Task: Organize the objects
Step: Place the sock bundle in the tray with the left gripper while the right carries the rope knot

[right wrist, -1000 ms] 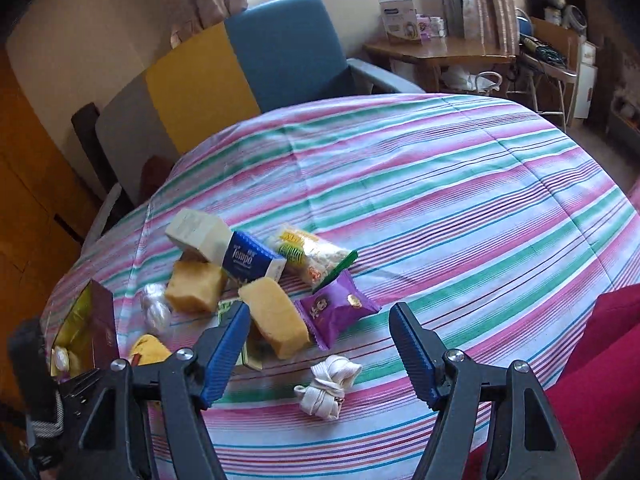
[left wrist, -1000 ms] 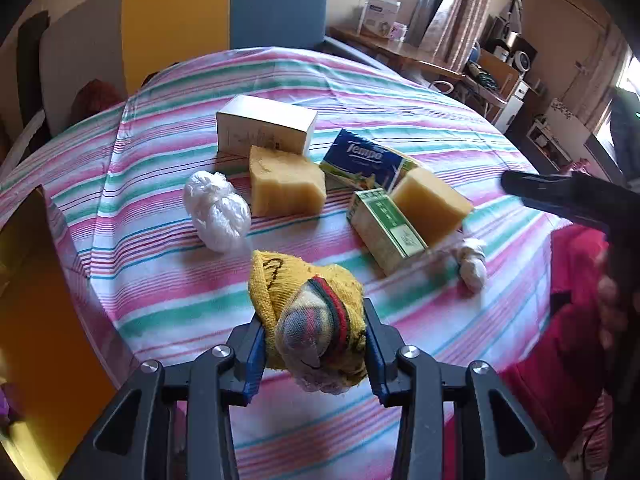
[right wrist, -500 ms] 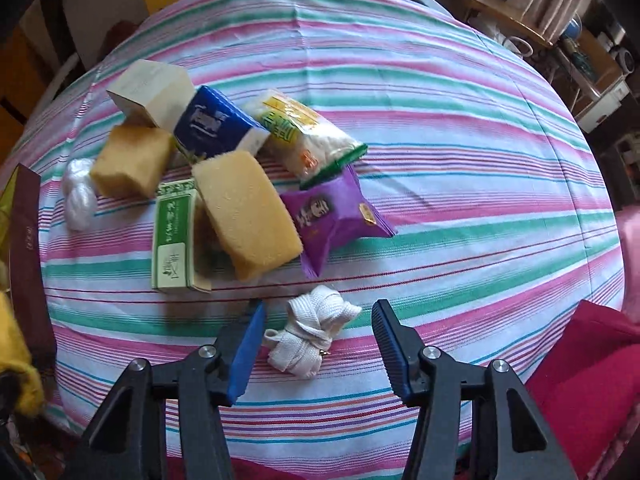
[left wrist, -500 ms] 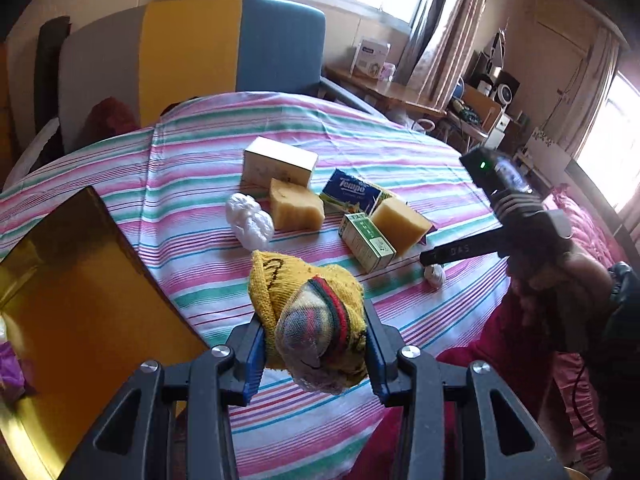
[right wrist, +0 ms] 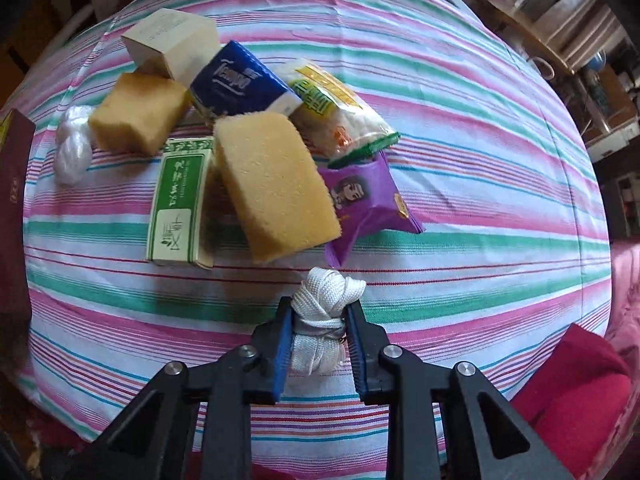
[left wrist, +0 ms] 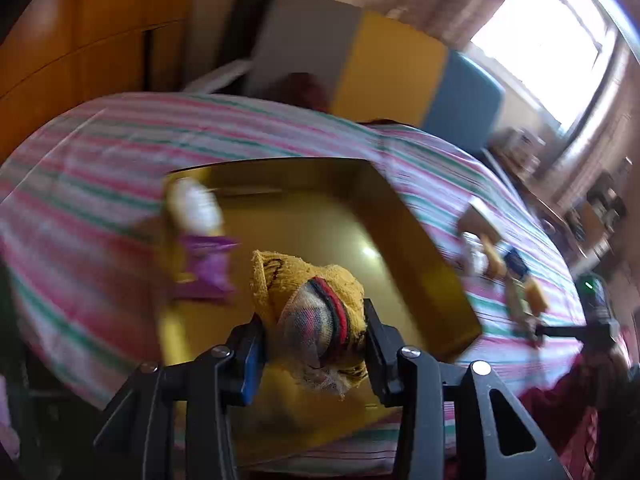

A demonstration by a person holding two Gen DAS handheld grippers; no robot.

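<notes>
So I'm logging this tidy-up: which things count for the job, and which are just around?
In the job:
left gripper holding yellow sock
gold box
right gripper holding white strap
sponges
tissue pack

Just around:
armchair
red cushion

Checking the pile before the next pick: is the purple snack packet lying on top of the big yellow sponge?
No, the big yellow sponge lies over the left edge of the purple snack packet, which rests on the striped tablecloth.
</notes>
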